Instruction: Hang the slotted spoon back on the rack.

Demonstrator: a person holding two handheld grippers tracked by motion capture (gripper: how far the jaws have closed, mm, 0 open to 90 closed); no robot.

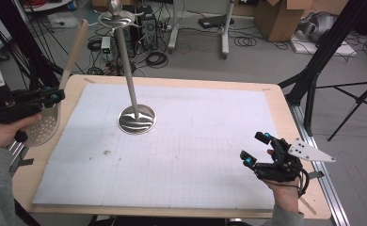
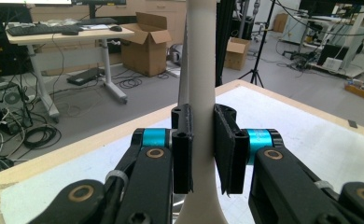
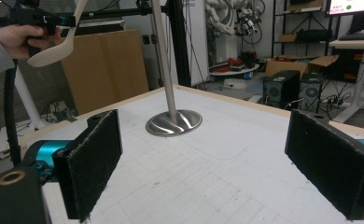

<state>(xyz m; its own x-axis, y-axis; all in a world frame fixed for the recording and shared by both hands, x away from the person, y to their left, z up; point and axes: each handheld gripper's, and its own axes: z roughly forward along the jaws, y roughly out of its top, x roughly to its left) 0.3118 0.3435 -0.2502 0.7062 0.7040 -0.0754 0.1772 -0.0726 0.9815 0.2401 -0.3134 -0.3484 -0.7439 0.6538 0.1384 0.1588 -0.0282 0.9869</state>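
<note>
From above, the left gripper (image 1: 54,97) clamps a slotted spoon (image 1: 47,122) at the table's (image 1: 181,81) left edge; the right gripper (image 1: 256,148) gapes empty, near right. The left gripper view has both pads pressing the spoon's handle (image 2: 201,88). The right gripper view shows wide-apart jaws facing the stand (image 3: 173,122).

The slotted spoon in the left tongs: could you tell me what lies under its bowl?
The slotted spoon hangs over the table's left edge; its bowl covers what lies directly beneath.

A lab: tripods (image 1: 355,101), cardboard boxes (image 2: 146,44), loose floor cables (image 1: 155,59) and a keyboard desk (image 2: 63,32) surround the table (image 1: 285,108).
</note>
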